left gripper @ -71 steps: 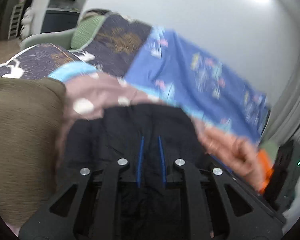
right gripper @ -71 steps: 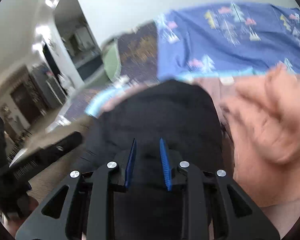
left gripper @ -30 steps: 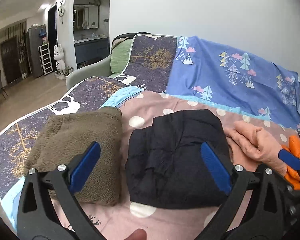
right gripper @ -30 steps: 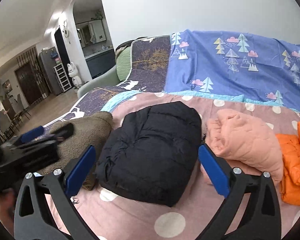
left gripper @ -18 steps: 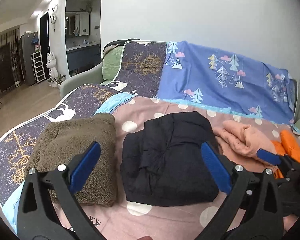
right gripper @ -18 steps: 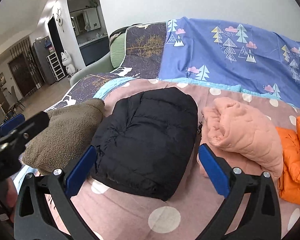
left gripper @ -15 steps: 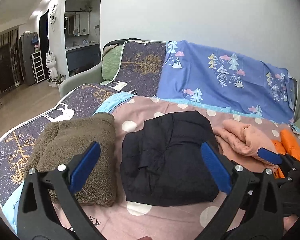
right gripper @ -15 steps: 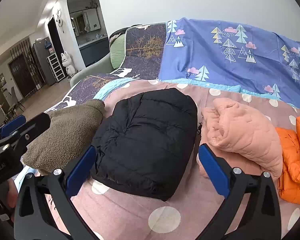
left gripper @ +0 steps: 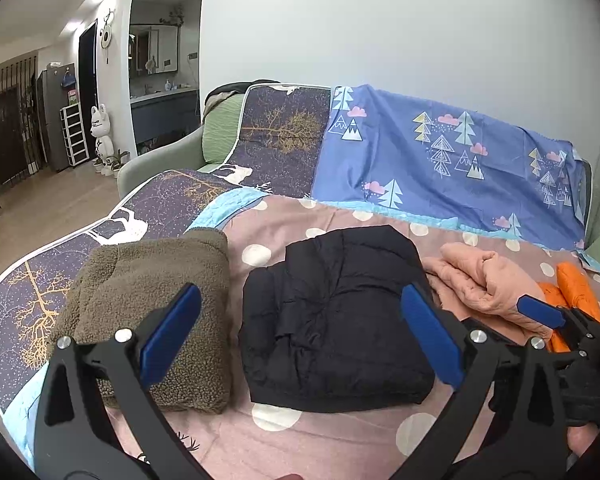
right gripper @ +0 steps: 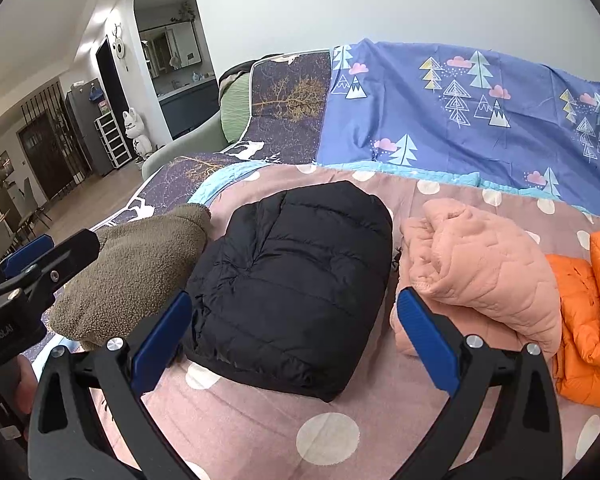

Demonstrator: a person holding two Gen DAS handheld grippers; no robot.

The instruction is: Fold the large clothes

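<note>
A folded black puffer jacket (left gripper: 336, 312) (right gripper: 296, 276) lies on the pink dotted blanket (left gripper: 300, 440) (right gripper: 260, 420) of a sofa. Left of it sits a folded brown fleece (left gripper: 152, 304) (right gripper: 136, 268). To its right lie a peach quilted garment (left gripper: 488, 284) (right gripper: 480, 264) and an orange puffer jacket (left gripper: 576, 292) (right gripper: 588, 320). My left gripper (left gripper: 300, 336) hangs open above the near edge of the black jacket, holding nothing. My right gripper (right gripper: 292, 336) is open too, empty, and held back from the jacket. The right gripper's blue tip (left gripper: 540, 312) shows in the left wrist view.
A blue tree-print sheet (left gripper: 440, 160) (right gripper: 460, 120) and a dark gold-tree cover (left gripper: 284, 136) drape the sofa back. A green armchair (left gripper: 168, 152) stands past the sofa's left end. Beyond it are wooden floor (left gripper: 40, 204), a white cat figure (left gripper: 100, 136) and a doorway.
Both grippers, earlier shut on the black jacket, have let go, opened wide and drawn back. The jacket now lies folded on the blanket. Since half a second ago almost nothing moved.
</note>
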